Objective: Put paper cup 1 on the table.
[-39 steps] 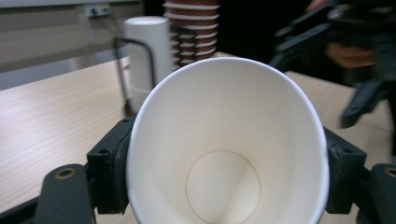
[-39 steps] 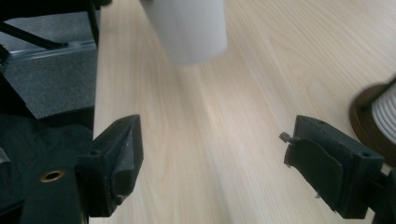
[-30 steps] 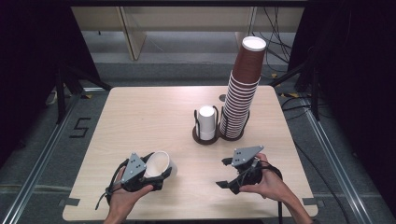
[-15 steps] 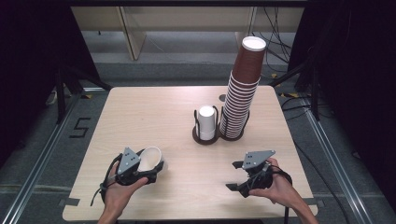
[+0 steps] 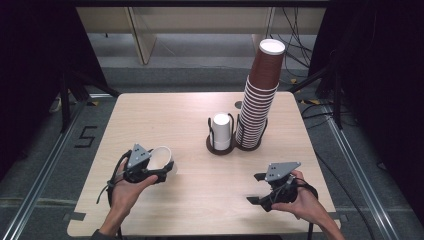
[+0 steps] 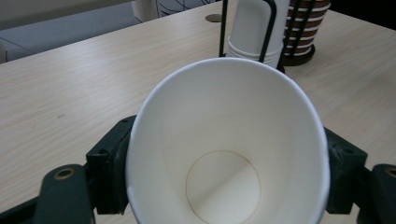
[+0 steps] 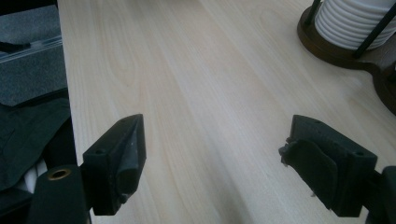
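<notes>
Since the earlier frame the left gripper (image 5: pixel 167 167) has carried its white paper cup (image 5: pixel 161 158) back toward the near left part of the table (image 5: pixel 150 115), and the right gripper (image 5: pixel 256 188) has drawn back to the near right corner.

Seen from the left gripper view, both black jaws press against the cup's (image 6: pixel 229 144) outer wall, one on each side, so the cup is clamped across its body with its open mouth facing forward and its round bottom visible deep inside. The rim looks slightly oval, perhaps from the squeeze, though the lens angle makes that hard to judge. In the right gripper view the jaws stand well apart with nothing between them but bare wood.

To do this step well, the grip should stay light enough not to crease the thin wall, and the cup should be turned upright before it is set down, well apart from the black wire holder (image 5: pixel 221 145) with its white cups and the tall stack of brown cups (image 5: pixel 260 100) just beside it.

Both forearms come in low from the near edge, the left hand (image 5: pixel 125 187) holding its gripper roughly level and pointed toward the holder, the right hand (image 5: pixel 300 197) angled inward.
</notes>
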